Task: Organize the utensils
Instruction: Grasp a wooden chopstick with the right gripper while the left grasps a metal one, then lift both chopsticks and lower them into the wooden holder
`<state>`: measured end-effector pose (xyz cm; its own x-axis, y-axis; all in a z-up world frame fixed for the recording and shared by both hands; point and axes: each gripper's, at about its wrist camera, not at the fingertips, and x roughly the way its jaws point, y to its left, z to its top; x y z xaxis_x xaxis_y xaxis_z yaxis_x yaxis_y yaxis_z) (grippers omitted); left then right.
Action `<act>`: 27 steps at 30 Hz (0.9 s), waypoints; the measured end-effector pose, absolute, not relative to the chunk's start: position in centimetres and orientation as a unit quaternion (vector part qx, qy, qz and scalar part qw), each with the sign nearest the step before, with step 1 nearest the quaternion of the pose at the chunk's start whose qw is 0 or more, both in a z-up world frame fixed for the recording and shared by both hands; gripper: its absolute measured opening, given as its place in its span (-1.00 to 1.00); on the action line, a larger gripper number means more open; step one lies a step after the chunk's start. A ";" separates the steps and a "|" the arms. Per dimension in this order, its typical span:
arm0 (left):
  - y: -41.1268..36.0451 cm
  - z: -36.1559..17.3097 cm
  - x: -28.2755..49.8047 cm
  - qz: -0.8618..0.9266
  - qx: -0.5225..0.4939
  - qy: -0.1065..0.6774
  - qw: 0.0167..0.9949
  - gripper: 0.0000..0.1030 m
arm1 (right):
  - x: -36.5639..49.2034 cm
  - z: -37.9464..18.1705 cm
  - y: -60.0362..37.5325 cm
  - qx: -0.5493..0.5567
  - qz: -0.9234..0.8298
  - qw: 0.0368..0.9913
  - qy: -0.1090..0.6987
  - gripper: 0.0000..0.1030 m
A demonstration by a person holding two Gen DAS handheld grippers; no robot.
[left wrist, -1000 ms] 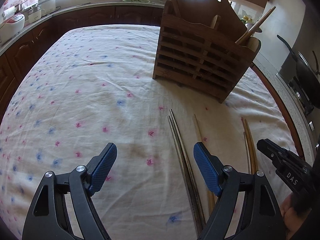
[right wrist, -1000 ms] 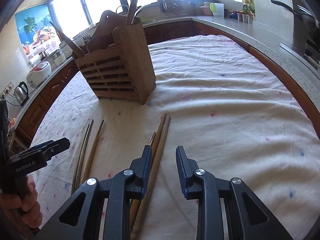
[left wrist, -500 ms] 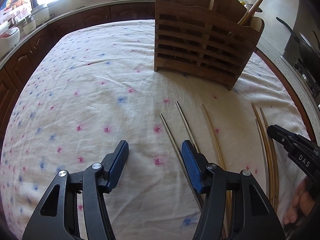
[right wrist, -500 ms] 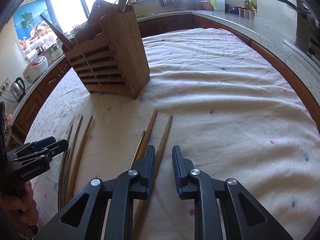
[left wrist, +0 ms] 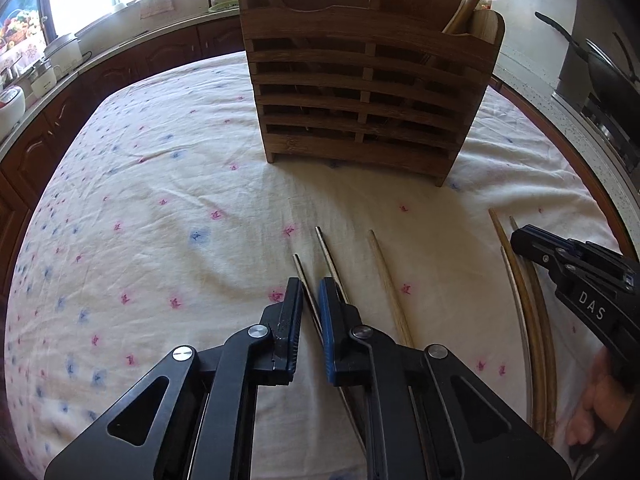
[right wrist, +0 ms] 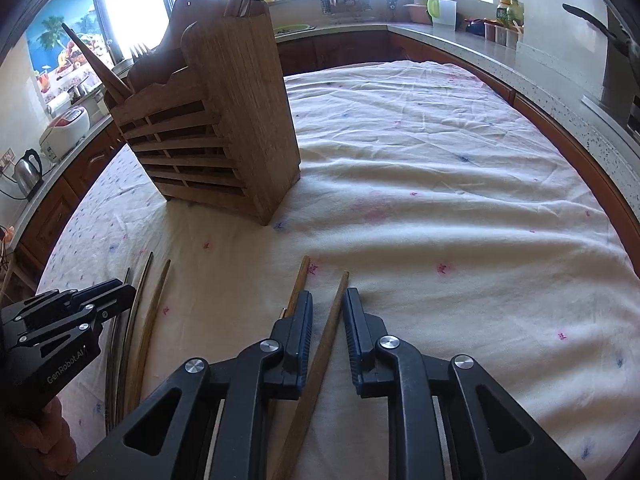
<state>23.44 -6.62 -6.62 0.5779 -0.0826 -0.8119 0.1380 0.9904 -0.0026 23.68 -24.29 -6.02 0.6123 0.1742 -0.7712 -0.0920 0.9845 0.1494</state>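
A wooden slatted utensil holder (left wrist: 368, 100) stands upright on the floral tablecloth (left wrist: 160, 200), with utensils in it; it also shows in the right wrist view (right wrist: 224, 140). My left gripper (left wrist: 310, 292) is nearly shut around a metal chopstick (left wrist: 300, 272) lying on the cloth. A second metal chopstick (left wrist: 326, 248) and a pale wooden chopstick (left wrist: 384, 276) lie just right of it. My right gripper (right wrist: 328, 304) is partly open, straddling a brown wooden chopstick (right wrist: 332, 320). Another brown chopstick (right wrist: 300, 280) lies under its left finger.
Kitchen counters ring the table, with a rice cooker (right wrist: 66, 128) and kettle (right wrist: 28, 168) at the left. A wok (left wrist: 608, 76) sits on the stove at the right. More brown chopsticks (left wrist: 532, 320) lie under the right gripper in the left wrist view.
My left gripper has closed from wide open to nearly shut around the metal chopstick and moved closer to the holder. My right gripper shifted so the brown chopstick lies between its fingers.
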 end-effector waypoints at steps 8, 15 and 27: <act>-3.5 -4.7 21.9 -0.096 -0.044 0.445 0.889 -0.92 | 22.4 -5.1 -24.6 0.083 0.100 0.897 0.423 -0.89; -1.1 -0.3 19.4 -0.116 -0.076 0.399 0.906 -0.93 | 19.7 -0.3 -24.4 0.098 0.125 0.916 0.368 -0.90; 1.7 6.3 15.9 -0.137 -0.105 0.324 0.930 -0.93 | 16.1 7.2 -24.8 0.124 0.148 0.939 0.283 -0.90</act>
